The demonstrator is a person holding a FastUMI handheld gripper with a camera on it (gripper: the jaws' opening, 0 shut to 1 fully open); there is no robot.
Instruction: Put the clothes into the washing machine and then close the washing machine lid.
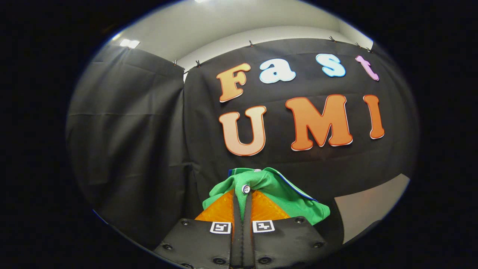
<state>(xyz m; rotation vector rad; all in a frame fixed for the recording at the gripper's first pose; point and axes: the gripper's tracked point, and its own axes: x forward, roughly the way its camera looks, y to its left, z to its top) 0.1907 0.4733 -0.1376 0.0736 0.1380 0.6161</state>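
Note:
A green garment (276,194) with a white button and a blue-edged collar hangs bunched over my fingertips. My gripper (243,194) is shut on it, both fingers pressed together with a strip of green cloth pinched between them. The garment is lifted in the air in front of the black booth wall, draping to either side of the fingers and more to the right.
Black cloth (127,142) forms the booth wall ahead and on the left. A pale surface (366,209) shows low on the right, beyond the garment. White ceiling (231,26) runs above the cloth.

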